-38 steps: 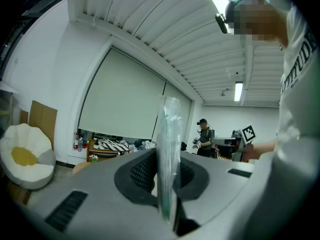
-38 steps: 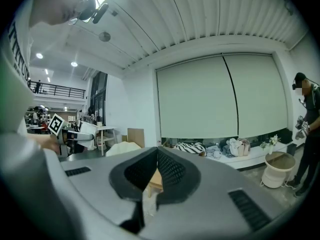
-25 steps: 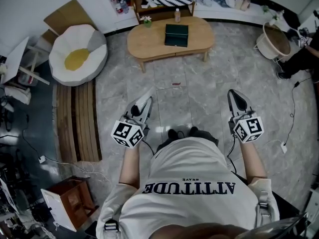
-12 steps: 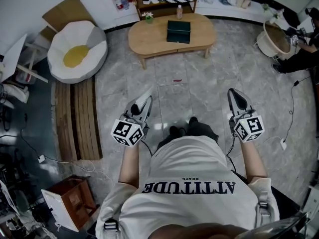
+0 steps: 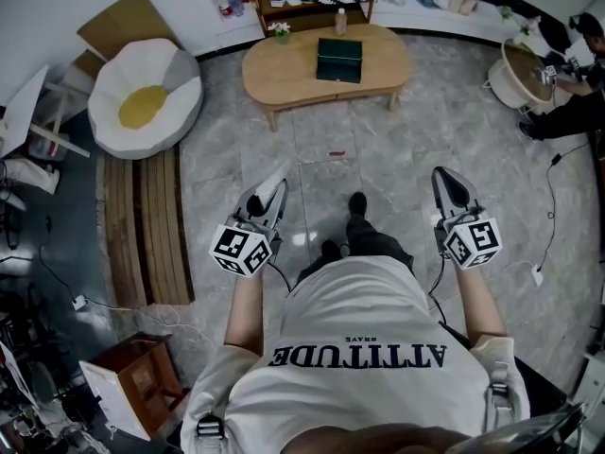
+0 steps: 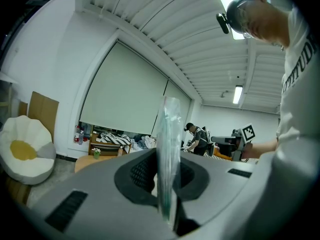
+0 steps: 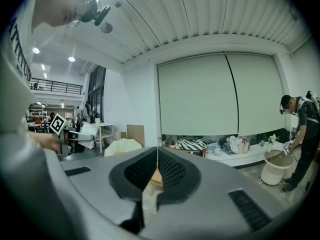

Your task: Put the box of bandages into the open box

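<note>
While the left gripper pinched a clear pack and the right gripper was closed empty, the dark box lay well ahead, nearer the left.

Legend. We read one word, ATTITUDE, in dark capitals across the shirt, upside down in the head view. The smaller line by it is too small to read.

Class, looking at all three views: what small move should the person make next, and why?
Probably a step forward toward the wooden table: the dark box on it lies well out of reach ahead, while the left gripper is shut on a thin translucent pack.
</note>
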The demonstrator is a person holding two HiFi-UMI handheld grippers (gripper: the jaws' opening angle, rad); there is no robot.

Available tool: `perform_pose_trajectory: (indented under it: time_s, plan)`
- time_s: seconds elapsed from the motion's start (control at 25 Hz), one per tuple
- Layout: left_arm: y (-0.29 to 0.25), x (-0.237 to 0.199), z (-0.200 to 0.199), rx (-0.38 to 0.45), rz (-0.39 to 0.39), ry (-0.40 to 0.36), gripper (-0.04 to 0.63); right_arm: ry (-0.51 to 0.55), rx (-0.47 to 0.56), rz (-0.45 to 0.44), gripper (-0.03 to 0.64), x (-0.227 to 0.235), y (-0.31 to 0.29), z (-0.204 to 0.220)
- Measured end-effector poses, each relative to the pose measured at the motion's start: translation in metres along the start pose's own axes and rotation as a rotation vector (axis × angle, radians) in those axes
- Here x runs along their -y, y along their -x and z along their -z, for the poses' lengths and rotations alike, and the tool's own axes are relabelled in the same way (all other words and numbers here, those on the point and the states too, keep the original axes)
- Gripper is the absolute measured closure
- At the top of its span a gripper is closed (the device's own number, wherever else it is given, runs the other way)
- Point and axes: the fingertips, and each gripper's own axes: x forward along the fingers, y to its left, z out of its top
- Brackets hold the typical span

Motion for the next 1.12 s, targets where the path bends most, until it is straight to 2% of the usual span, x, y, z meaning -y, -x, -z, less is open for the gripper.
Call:
perform_pose_trajectory:
  time_s: [0.48,1.12]
  plan:
    - [-0.069,-0.037,-0.022,-0.003,-0.043,-0.012,0.554,-0.012,0.005,-0.039,0.595,0.055,-0.074,-0.013]
    - [-0.191,-0.076,-0.054,-0.016,-0.111,-0.008,0.554,-0.016,-0.029,-0.115,0.595,0.157,-0.182,-0.034]
